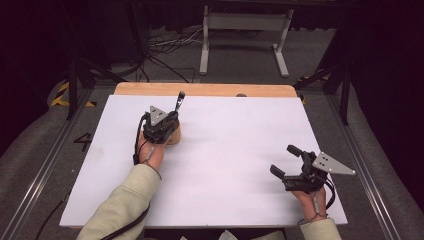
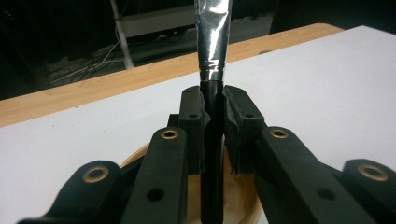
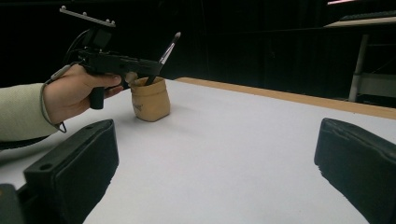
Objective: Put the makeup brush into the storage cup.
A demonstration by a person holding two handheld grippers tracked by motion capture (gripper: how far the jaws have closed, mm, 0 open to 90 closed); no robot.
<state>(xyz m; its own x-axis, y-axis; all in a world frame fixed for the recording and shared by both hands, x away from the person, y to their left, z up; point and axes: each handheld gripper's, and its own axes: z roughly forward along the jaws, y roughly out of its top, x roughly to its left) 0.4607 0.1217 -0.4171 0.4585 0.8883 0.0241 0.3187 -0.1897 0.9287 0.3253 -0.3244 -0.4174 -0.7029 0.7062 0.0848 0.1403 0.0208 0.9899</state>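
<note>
Clamped in my left gripper (image 2: 214,119) is a brush (image 2: 213,42), jaws closed tight on its black handle just below the silver ferrule. Its lower end dips into a tan cup (image 3: 149,99) that stands on the white board (image 1: 230,150) at about ten o'clock from the board's middle, with the gripper directly over it. From the right gripper view the brush (image 3: 166,49) leans, tip up toward one o'clock. My right gripper (image 1: 285,161) hovers near the board's four o'clock corner, jaws spread wide with nothing between them. A wooden edge (image 1: 205,89) runs along twelve o'clock.
</note>
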